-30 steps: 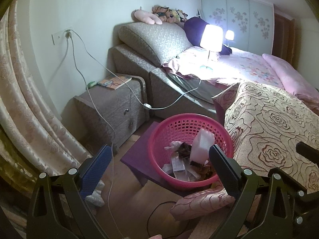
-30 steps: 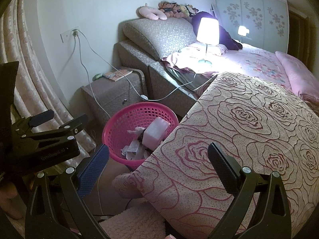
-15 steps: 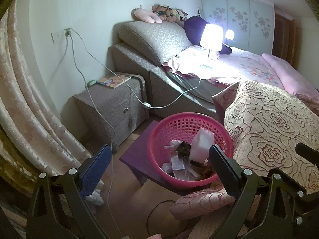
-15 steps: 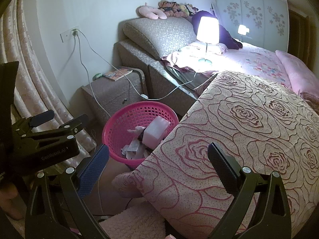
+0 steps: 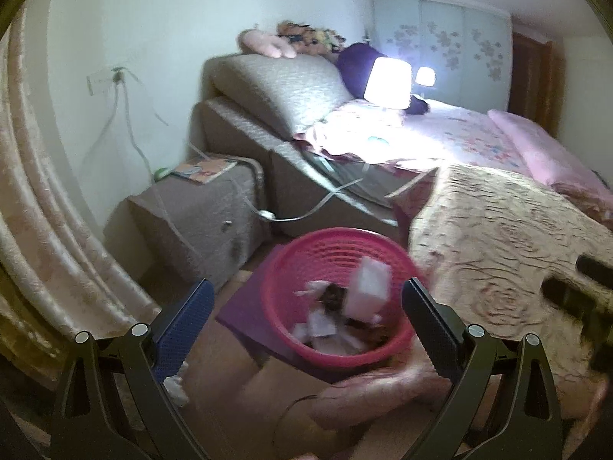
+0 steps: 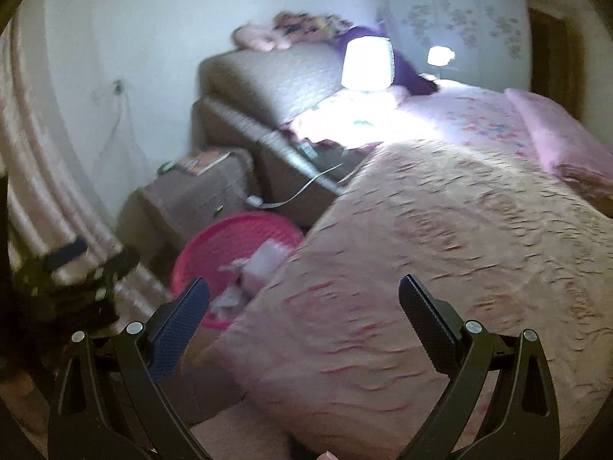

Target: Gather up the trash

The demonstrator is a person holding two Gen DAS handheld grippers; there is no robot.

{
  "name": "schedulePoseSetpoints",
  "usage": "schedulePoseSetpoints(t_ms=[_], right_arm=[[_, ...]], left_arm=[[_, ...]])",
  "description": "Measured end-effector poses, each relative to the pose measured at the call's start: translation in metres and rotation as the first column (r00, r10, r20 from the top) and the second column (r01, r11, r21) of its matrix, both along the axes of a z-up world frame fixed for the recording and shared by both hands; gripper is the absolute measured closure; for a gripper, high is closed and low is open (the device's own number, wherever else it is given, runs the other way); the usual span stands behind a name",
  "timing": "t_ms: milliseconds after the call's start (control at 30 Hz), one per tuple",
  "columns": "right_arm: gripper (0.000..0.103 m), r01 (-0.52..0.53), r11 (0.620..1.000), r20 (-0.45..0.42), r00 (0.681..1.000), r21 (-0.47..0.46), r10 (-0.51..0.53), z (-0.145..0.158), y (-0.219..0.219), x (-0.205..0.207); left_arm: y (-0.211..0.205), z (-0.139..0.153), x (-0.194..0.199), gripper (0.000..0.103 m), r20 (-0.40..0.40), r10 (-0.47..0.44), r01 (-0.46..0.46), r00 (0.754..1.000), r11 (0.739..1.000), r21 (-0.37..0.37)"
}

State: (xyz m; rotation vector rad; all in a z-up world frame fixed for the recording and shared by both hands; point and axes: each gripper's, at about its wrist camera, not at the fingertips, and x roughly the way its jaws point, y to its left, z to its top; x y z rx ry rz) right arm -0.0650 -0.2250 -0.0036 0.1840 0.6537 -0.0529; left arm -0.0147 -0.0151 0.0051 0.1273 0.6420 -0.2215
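both claws are spread and hold nothing: the left gripper (image 5: 306, 303) frames a round pink plastic basket (image 5: 337, 249) of crumpled paper scraps (image 5: 325, 326), the right gripper (image 6: 304, 303) hangs over a rose-patterned beige bedspread (image 6: 459, 230).

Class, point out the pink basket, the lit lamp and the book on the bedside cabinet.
pink basket (image 5: 306, 349): left wrist view, near rim.
lit lamp (image 5: 387, 82): left wrist view, shade.
book (image 5: 203, 168): left wrist view, cover.
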Motion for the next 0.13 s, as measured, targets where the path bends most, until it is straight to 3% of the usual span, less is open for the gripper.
schedulePoseSetpoints(t_ms=[133], right_arm=[[0.007,0.145,0.989,0.03,0.989,-0.011,-0.144,0.008,-0.06,-0.033]], left_arm=[[-0.045,-0.012,-0.025,0.009,-0.03,-0.117,0.112,0.993,0.984,-0.138]])
